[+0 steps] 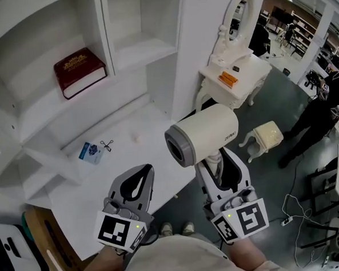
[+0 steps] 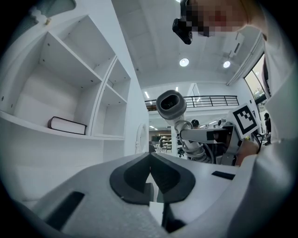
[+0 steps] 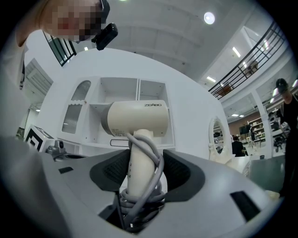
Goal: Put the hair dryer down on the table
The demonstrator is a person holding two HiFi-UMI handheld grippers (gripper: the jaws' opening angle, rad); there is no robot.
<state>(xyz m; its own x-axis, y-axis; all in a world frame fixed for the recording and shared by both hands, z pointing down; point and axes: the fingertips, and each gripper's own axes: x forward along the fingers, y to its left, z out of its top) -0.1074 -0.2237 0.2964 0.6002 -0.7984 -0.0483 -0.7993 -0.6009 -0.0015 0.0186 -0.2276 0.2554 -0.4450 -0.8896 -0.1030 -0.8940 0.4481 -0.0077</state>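
A cream hair dryer (image 1: 206, 134) with a grey intake ring is held upright above the floor, just off the right edge of the white table (image 1: 134, 160). My right gripper (image 1: 220, 168) is shut on its handle (image 3: 139, 162), which has the grey cord (image 3: 151, 179) wound around it. In the left gripper view the hair dryer (image 2: 171, 105) shows to the right, nozzle toward the camera. My left gripper (image 1: 139, 182) hangs over the table's near edge, its jaws shut and empty (image 2: 150, 174).
A red book (image 1: 78, 70) lies on a shelf of the white cabinet. A small blue packet (image 1: 90, 152) and a black clip (image 1: 106, 145) lie on the table. A white vanity (image 1: 233, 76) with mirror and a cream stool (image 1: 265, 136) stand to the right. A person (image 1: 322, 108) stands at far right.
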